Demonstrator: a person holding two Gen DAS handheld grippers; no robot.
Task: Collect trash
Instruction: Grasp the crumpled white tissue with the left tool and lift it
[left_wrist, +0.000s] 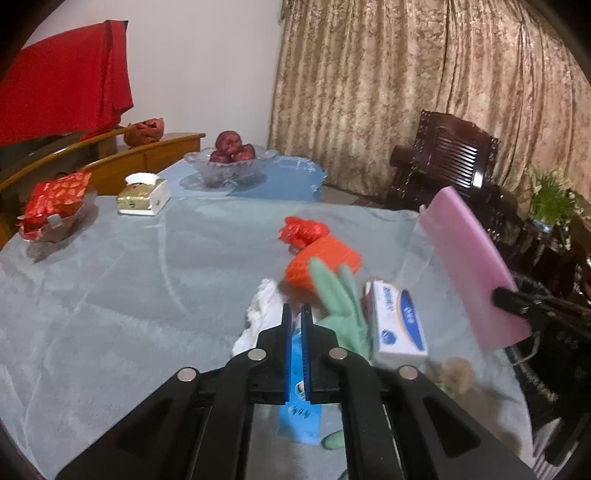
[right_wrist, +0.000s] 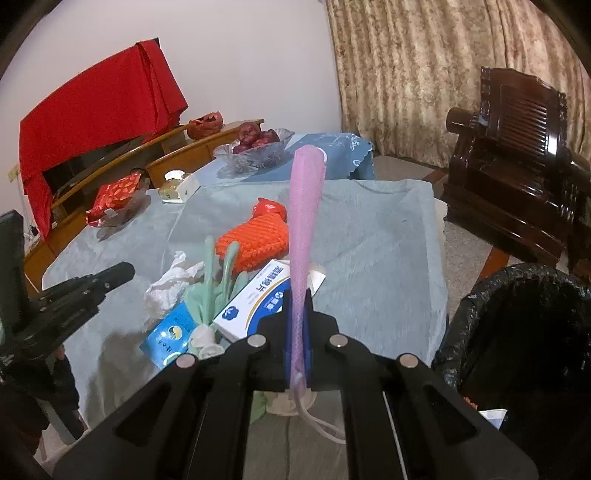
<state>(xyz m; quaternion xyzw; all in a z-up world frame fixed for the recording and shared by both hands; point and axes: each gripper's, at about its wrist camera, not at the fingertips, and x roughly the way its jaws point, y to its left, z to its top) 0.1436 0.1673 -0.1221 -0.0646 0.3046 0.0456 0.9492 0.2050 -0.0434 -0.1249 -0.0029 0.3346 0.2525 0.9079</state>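
My right gripper (right_wrist: 297, 295) is shut on a pink foam net sleeve (right_wrist: 304, 206) and holds it upright above the table; the sleeve also shows in the left wrist view (left_wrist: 469, 266). My left gripper (left_wrist: 295, 314) hovers over a trash pile, its jaws nearly closed with a narrow gap and nothing held. The pile holds a blue packet (right_wrist: 170, 334), a green rubber glove (right_wrist: 212, 284), crumpled white tissue (right_wrist: 170, 280), a white and blue box (right_wrist: 258, 299), an orange foam net (right_wrist: 255, 240) and a red plastic bag (right_wrist: 269, 208). A black-lined trash bin (right_wrist: 517, 332) stands at the table's right.
A glass bowl of red fruit (left_wrist: 229, 158), a gold tissue box (left_wrist: 142, 195) and a dish with red packets (left_wrist: 55, 206) sit at the far side of the grey-clothed table (left_wrist: 110, 295). A dark wooden chair (right_wrist: 517, 155) and curtain stand to the right.
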